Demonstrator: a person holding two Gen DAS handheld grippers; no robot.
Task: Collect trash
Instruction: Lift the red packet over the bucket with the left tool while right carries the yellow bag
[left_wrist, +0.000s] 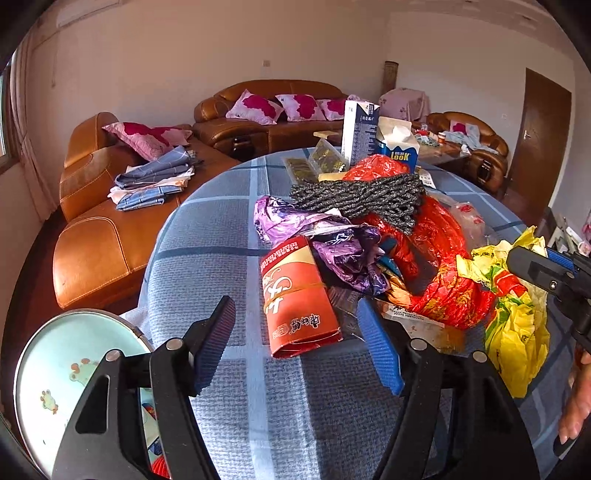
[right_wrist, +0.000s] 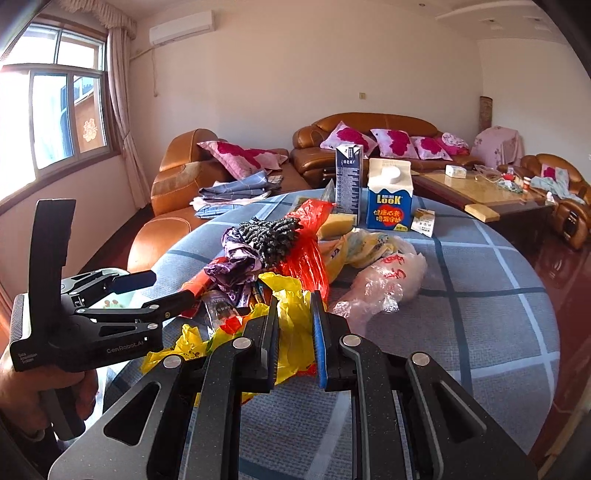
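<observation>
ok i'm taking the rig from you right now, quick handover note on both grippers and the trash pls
Left gripper: open, empty, jaws either side of the near end of the red packet.
Right gripper: shut on the yellow plastic bag.
Trash: heaped mid-table on the blue checked cloth: purple wrapper, red plastic bag, dark rope bundle, clear bag. LOOK carton and tall dark carton stand at the far side.
Done: yellow bag gripped.
Left: nearly everything; no bin clearly in view.
</observation>
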